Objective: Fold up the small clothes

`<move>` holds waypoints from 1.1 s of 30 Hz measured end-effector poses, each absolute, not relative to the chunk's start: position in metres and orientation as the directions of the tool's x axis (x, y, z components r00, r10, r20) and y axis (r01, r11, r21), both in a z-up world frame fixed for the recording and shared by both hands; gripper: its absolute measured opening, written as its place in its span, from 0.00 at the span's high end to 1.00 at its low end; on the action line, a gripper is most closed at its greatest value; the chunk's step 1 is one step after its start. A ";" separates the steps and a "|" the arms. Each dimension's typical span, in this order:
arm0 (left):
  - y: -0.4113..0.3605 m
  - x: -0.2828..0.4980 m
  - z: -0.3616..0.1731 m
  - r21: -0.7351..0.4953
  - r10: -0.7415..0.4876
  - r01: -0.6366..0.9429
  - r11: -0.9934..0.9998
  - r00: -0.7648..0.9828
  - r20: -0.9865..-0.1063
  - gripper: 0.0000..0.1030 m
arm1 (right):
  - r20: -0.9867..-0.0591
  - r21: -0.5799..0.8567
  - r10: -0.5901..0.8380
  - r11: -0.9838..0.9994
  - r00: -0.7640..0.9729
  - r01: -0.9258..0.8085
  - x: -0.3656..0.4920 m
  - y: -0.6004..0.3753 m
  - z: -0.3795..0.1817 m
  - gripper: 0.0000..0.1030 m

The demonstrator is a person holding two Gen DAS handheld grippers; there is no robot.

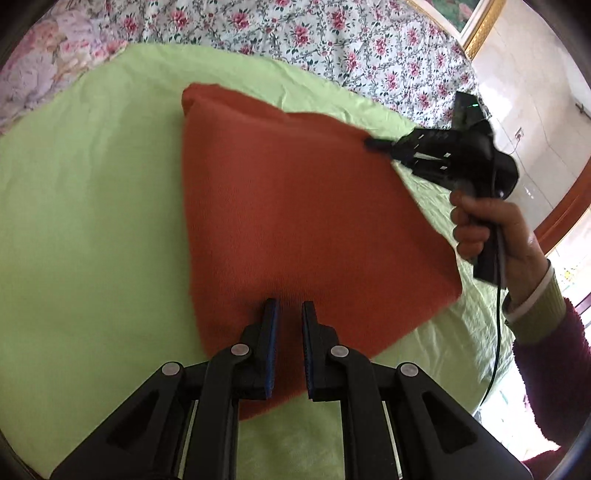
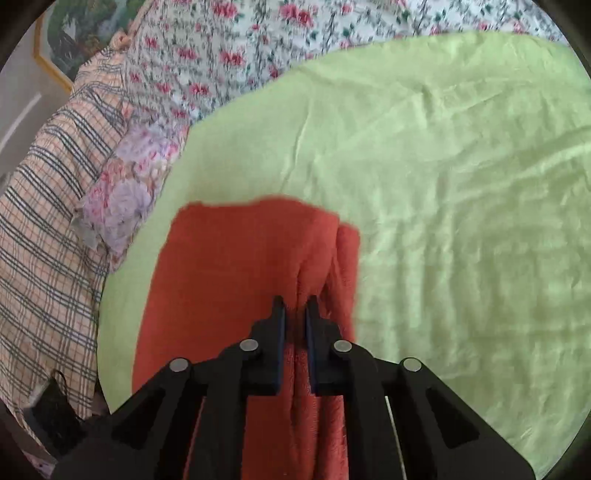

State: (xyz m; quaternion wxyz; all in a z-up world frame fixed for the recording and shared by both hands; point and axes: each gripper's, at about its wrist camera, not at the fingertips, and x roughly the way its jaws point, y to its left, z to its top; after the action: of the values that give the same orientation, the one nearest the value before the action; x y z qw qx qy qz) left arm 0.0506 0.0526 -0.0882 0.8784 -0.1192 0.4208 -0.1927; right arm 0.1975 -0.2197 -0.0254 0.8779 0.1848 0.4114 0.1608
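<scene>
Orange-red knit garment [image 1: 295, 206] flat on green sheet [image 1: 92, 221]. Right gripper [image 2: 295, 306] pinching its far corner. Left gripper [image 1: 290, 314] slightly parted over near edge, gripping nothing. Risk: 1-corner hold, corner slips, fold skews, layers bunch.

Folded cloth [image 1: 295, 221] flat on sheet [image 1: 92, 221], floral bedding [image 1: 295, 33] behind, pillow [image 2: 122, 199] at sheet's far-left edge.
</scene>
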 end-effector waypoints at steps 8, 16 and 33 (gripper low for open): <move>0.045 0.044 -0.101 -0.376 -0.440 0.235 0.897 0.563 -0.699 0.90 | -0.730 0.365 0.331 0.929 0.598 -0.069 0.203 -0.224 -0.058 0.91; 0.048 0.042 -0.102 -0.395 -0.445 0.217 0.893 0.562 -0.697 0.90 | -0.712 0.362 0.289 0.932 0.640 -0.018 0.185 -0.232 -0.035 0.79; 0.048 0.029 -0.102 -0.376 -0.428 0.214 0.902 0.565 -0.705 0.89 | -0.711 0.392 0.350 0.917 0.610 -0.069 0.093 -0.222 -0.059 0.98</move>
State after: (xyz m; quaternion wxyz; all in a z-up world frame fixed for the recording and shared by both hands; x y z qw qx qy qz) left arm 0.0294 0.0483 -0.1018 0.8758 -0.1248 0.4286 -0.1834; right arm 0.0934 -0.2217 -0.0591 0.8819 0.1651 0.4252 0.1189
